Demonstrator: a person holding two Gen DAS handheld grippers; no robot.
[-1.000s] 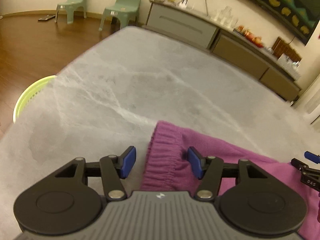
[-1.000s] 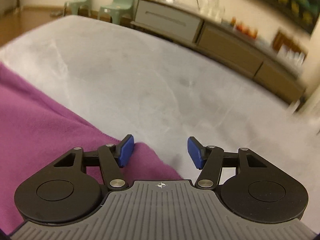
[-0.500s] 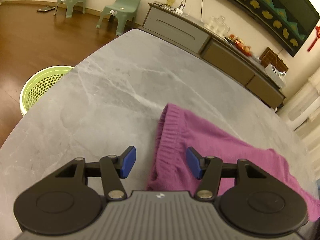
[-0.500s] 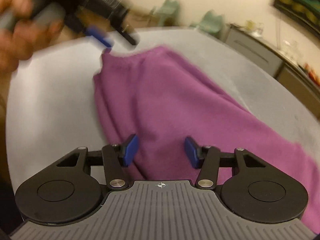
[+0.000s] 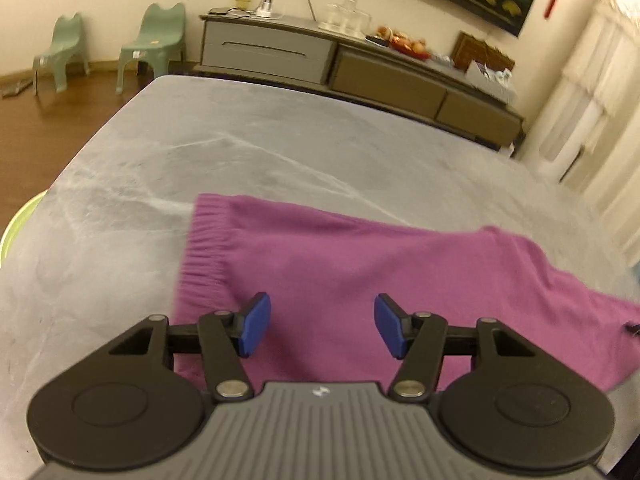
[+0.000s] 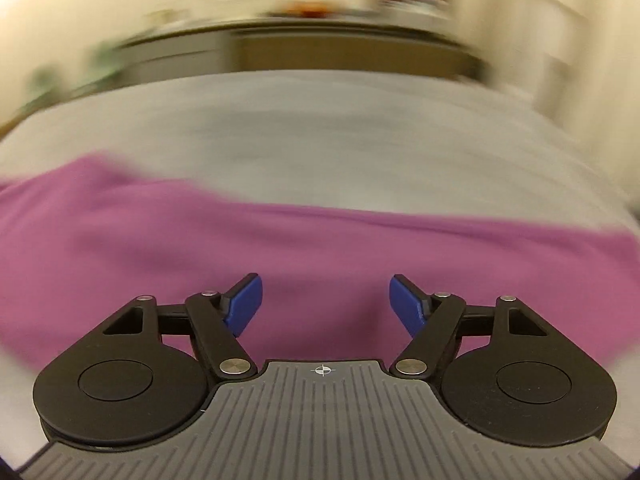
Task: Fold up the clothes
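The soft, limp purple knit garment (image 5: 360, 264) on the grey table (image 5: 240, 152) should be pinched at its ribbed hem; both hand-held grippers (image 5: 318, 330) (image 6: 325, 306) hover released, the right having just widened.

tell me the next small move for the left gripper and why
Probably lower the left gripper onto the ribbed hem of the purple garment and close. Its jaws stand open above the cloth, holding nothing, and the garment lies spread on the grey table, not yet folded.

Right wrist view smeared throughout, purple garment (image 6: 280, 248) edgeless; green basket (image 5: 18, 224) cut off behind worktop (image 5: 240, 152).
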